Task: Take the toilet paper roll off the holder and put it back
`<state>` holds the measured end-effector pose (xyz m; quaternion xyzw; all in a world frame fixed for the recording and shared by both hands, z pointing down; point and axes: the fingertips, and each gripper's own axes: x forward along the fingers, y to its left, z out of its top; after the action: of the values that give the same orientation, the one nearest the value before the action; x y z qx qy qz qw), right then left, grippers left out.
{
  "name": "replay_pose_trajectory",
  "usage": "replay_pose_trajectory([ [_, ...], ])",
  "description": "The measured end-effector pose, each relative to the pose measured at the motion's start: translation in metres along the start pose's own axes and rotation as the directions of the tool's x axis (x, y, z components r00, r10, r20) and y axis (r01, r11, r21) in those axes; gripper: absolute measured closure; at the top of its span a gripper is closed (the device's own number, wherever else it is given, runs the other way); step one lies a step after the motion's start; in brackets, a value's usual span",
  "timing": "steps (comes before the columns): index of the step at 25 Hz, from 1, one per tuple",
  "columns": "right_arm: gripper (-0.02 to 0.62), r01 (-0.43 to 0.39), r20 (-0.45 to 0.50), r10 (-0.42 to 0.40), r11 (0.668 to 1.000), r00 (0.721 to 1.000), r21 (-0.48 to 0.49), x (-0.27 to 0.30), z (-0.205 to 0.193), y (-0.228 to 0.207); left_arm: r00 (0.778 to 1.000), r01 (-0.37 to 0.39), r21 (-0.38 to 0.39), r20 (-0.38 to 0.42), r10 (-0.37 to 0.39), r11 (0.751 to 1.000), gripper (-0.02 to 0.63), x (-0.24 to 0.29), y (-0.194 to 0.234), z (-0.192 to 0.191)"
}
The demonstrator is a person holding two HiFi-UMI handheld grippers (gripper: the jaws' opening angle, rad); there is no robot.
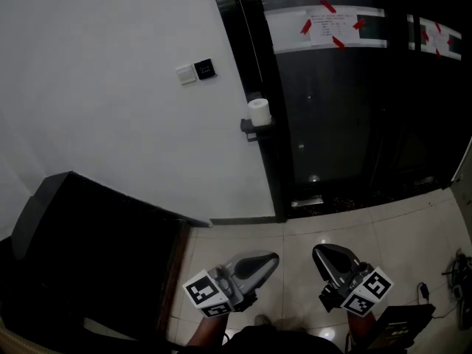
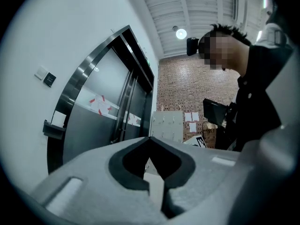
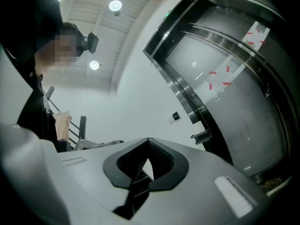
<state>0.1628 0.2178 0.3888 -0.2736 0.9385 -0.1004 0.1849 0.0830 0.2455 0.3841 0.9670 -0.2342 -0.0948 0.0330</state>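
A white toilet paper roll (image 1: 259, 112) stands upright on a small black holder (image 1: 254, 127), fixed where the white wall meets the dark glass door. Both grippers are low over the floor tiles, far below the roll and apart from it. My left gripper (image 1: 270, 259) is shut with nothing in it, and so is my right gripper (image 1: 319, 252). In the left gripper view the shut gripper (image 2: 150, 139) points up, with the holder (image 2: 51, 128) and roll (image 2: 58, 119) small at the left. The right gripper view has its shut gripper (image 3: 149, 142) and the holder (image 3: 201, 136) beyond it.
A black cabinet (image 1: 88, 249) fills the lower left. Wall switches (image 1: 197, 71) sit left of the roll. Sheets held by red tape (image 1: 332, 25) hang on the glass door (image 1: 346, 124). Cables (image 1: 456, 271) lie on the tiles at the right. A person (image 2: 253, 88) stands behind the grippers.
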Motion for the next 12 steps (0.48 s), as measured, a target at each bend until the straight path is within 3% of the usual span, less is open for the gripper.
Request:
replay_pose_trajectory([
  [12,0.594,0.05,-0.003,-0.05,0.998,0.999,-0.026,0.019,0.005,-0.041,0.998,0.049,-0.011,0.039,-0.048,0.999,0.606,0.024,0.048,0.005],
])
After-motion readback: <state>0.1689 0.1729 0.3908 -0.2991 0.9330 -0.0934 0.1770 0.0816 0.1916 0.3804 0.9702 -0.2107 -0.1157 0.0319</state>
